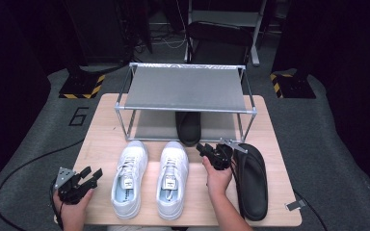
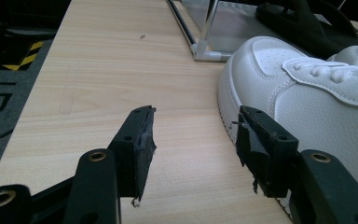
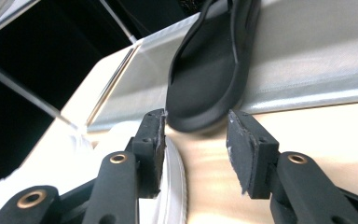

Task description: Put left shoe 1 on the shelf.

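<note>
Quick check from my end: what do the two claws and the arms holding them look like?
Both are black two-jaw tools with brass-coloured rivets and worn dark pads. The left claw carries a grey three-cornered plate, and a black cable trails from it. The right claw has a similar grey plate. Both forearms are bare, with no sleeves showing.

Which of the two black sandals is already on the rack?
The black rubber sandal lying on the lower grey shelf of the metal-framed shoe rack. The other black sandal lies on the wooden table, right of the white sneakers.

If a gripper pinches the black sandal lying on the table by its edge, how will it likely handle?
The black sandal looks flat and thin-soled, so probably light and somewhat bendy, drooping if pinched at one end. Its matte surface should grip well. Lying flat, it would likely slide, not tip.
</note>
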`<state>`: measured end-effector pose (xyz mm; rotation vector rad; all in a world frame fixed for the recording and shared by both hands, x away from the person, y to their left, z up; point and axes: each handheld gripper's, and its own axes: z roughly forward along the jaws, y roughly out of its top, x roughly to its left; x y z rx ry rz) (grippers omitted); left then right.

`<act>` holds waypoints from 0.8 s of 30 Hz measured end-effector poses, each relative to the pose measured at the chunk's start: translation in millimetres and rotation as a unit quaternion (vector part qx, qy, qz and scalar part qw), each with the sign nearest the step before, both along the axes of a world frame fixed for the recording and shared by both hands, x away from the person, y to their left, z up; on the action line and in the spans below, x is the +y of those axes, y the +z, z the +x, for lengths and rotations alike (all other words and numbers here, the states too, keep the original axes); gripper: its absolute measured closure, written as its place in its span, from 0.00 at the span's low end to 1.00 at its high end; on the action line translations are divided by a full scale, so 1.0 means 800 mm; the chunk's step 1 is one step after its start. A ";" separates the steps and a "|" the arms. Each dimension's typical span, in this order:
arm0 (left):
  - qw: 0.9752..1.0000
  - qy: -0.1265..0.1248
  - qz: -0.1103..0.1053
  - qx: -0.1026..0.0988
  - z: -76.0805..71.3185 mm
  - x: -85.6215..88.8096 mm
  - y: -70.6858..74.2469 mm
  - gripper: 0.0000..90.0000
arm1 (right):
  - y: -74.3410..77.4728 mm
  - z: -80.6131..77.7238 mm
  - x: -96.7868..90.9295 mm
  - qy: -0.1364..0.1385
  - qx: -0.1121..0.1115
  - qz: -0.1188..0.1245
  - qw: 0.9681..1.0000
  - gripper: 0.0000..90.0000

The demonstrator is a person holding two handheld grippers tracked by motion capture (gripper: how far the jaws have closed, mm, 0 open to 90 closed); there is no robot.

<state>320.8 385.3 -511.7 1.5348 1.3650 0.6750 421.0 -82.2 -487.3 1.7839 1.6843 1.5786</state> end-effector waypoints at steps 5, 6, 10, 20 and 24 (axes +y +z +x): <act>1.000 0.003 -0.002 0.005 0.002 0.001 -0.001 0.51 | 0.011 -0.029 -0.010 0.027 -0.018 -0.024 0.999 0.62; 1.000 0.003 -0.002 0.004 0.002 0.001 -0.002 0.52 | 0.012 -0.038 -0.014 0.036 -0.018 -0.020 0.999 0.63; 1.000 0.003 -0.004 0.007 0.002 0.000 -0.003 0.53 | 0.016 -0.074 -0.032 0.070 -0.036 -0.050 0.996 0.66; 1.000 0.008 -0.007 0.014 0.000 0.001 -0.003 0.53 | 0.007 -0.129 -0.081 0.051 -0.033 -0.092 0.994 0.69; 1.000 0.013 -0.011 0.013 0.002 -0.002 -0.004 0.53 | 0.001 -0.148 -0.100 0.029 -0.025 -0.096 0.995 0.76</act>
